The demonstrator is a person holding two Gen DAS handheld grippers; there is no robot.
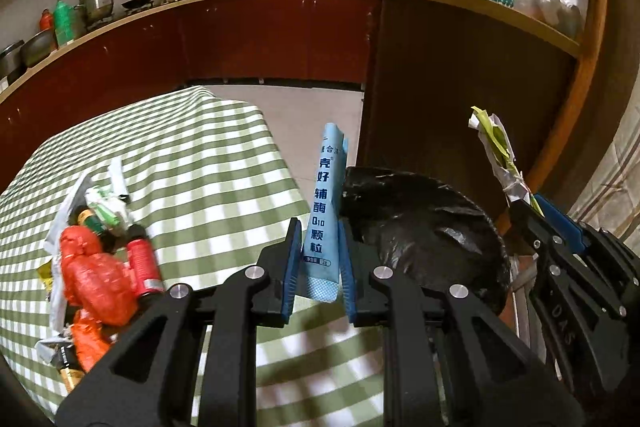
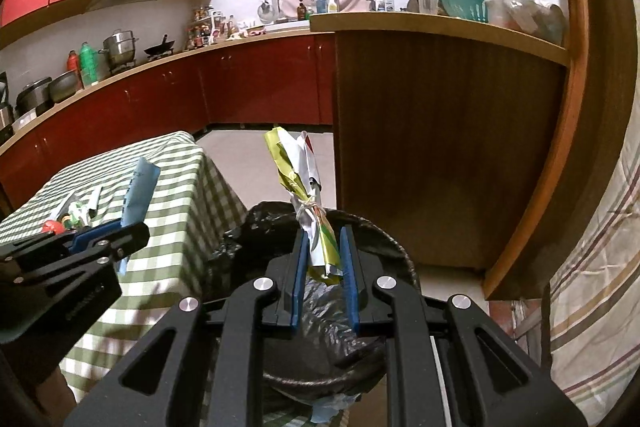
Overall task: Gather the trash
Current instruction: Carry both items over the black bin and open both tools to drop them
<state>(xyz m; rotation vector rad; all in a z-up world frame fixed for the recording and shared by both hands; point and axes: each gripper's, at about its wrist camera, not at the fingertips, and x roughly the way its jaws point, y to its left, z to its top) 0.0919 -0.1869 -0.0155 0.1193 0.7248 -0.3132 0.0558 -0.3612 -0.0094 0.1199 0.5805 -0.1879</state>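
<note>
My left gripper [image 1: 319, 227] is shut on a light blue sachet [image 1: 326, 203] with dark print, held upright over the table's right edge, just left of the bin. My right gripper [image 2: 324, 233] is shut on a tied bundle of yellow-green and white wrapper [image 2: 306, 187], which stands upright right above the bin lined with a black bag [image 2: 372, 239]. The left wrist view shows that bin [image 1: 420, 223] to the right of the sachet, and the right gripper [image 1: 524, 205] with its bundle [image 1: 494, 143] beyond it. The right wrist view has the left gripper [image 2: 120, 227] and the sachet [image 2: 140, 191] at left.
A heap of trash with red plastic bags [image 1: 92, 275], a red can [image 1: 142, 259] and small bottles lies on the green-checked tablecloth [image 1: 200, 163]. A wooden cabinet side [image 2: 440, 147] stands behind the bin. Red kitchen cabinets [image 1: 240, 35] run along the back, tiled floor between.
</note>
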